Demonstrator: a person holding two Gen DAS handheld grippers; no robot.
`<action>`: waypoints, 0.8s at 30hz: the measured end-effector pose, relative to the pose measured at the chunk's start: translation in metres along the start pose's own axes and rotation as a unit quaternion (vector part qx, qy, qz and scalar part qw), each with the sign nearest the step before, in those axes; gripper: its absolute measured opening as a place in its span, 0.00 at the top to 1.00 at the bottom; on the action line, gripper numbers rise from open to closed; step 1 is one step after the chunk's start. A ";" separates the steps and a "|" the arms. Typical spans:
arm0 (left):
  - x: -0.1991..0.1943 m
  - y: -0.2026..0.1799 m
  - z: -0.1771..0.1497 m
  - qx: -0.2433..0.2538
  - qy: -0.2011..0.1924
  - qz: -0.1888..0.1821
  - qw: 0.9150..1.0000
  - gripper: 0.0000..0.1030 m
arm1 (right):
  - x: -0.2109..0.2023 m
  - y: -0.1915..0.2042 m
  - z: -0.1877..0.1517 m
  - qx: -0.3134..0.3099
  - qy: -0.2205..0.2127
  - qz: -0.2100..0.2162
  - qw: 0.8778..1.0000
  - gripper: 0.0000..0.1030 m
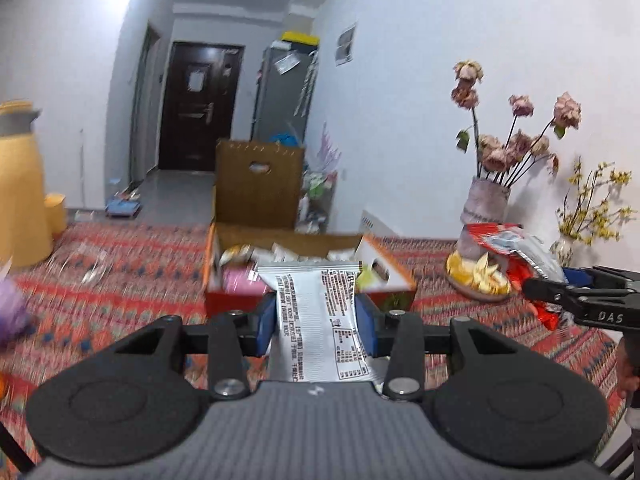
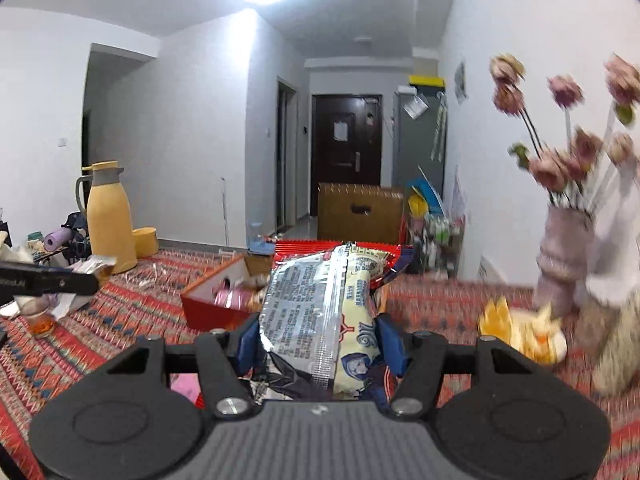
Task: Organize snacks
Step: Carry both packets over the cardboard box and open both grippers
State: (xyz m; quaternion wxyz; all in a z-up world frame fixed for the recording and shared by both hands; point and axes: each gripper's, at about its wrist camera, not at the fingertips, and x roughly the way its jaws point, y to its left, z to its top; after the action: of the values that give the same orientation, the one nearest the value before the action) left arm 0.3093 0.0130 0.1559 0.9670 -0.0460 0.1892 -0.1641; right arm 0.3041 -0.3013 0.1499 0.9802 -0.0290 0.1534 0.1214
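Snack packets, light, soft, crinkly, slippery foil: left hand-held gripper [image 1: 316, 322] pinches white packet [image 1: 320, 320] mid-body, right hand-held gripper [image 2: 320, 344] clamps silver-and-red packets [image 2: 320, 312], open snack box [image 1: 304, 268] at 12 o'clock on desk [image 1: 120, 264].

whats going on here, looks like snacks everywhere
A person is sorting snacks with a handheld gripper in each hand. The left gripper is shut on a white snack packet, and the right gripper is shut on a silver and red snack bag. Both are held above the patterned tablecloth, just short of the open red snack box already holding packets.
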 end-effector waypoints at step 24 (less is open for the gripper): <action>0.287 0.036 0.050 -0.056 0.106 -0.034 0.992 0.59 | 0.294 -0.020 0.036 0.001 0.110 0.033 0.993 0.42</action>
State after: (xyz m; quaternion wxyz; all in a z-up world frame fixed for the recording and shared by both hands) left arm 0.5902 -0.0477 0.0956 0.9312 -0.0884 0.2982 -0.1898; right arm 0.5910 -0.2497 0.0937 0.9531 -0.0361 0.2609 0.1493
